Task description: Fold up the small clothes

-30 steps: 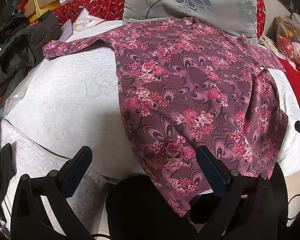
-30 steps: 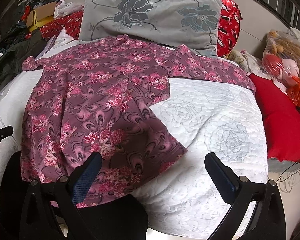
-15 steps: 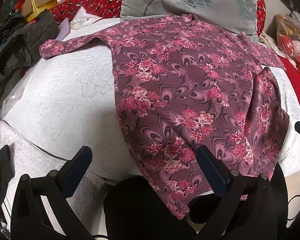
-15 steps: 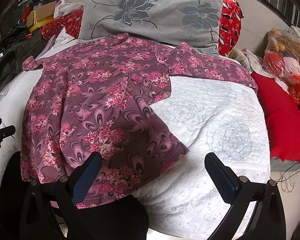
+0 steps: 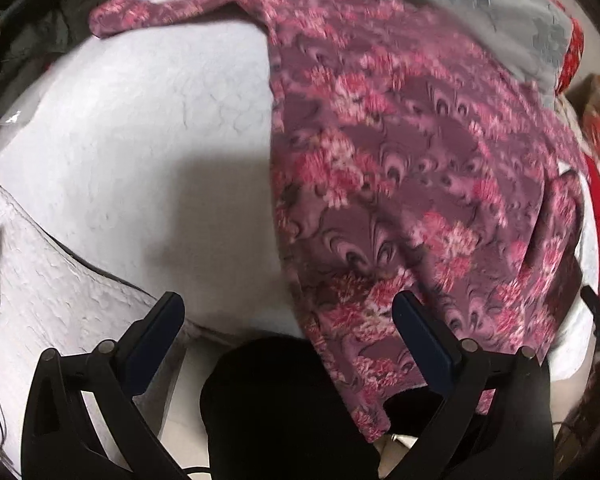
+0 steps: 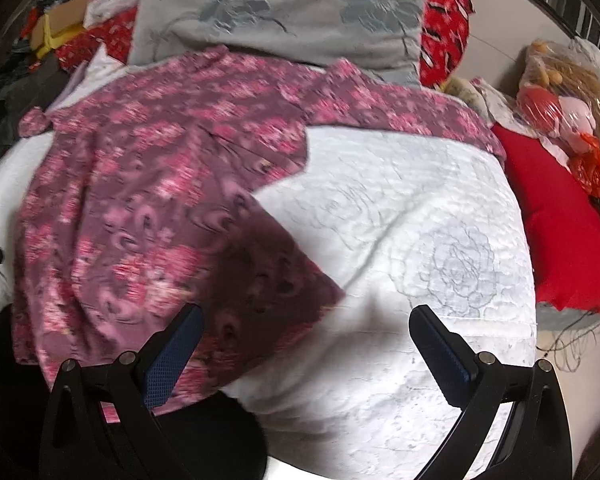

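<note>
Shirt: floral mauve-and-pink shirt (image 5: 412, 184) spread flat on the white quilt (image 5: 140, 140), collar toward the grey pillow (image 6: 284, 12); its hem hangs over the near edge of the bed
Left sleeve: stretched sideways across the quilt, cuff (image 5: 108, 20) near the dark jacket (image 5: 40, 20)
Right side: lower right corner of the shirt (image 6: 260, 280) folded inward over the body, leaving a diagonal edge; right sleeve (image 6: 412, 116) lying along the top of the quilt toward the red cushion (image 6: 560, 220)
Left gripper (image 5: 288, 320): jaws spread wide, nothing between them; right finger (image 5: 420, 340) seen over the hem near the shirt's left side seam, left finger over bare quilt; contact with the cloth cannot be told
Right gripper (image 6: 306, 332): jaws spread wide, holding nothing; left finger (image 6: 176, 356) over the folded corner, right finger (image 6: 440, 352) over bare quilt
Surroundings: bagged toys (image 6: 560, 92) beyond the red cushion; a cardboard box (image 6: 56, 28) at far left
Image quality: both views motion-blurred
</note>
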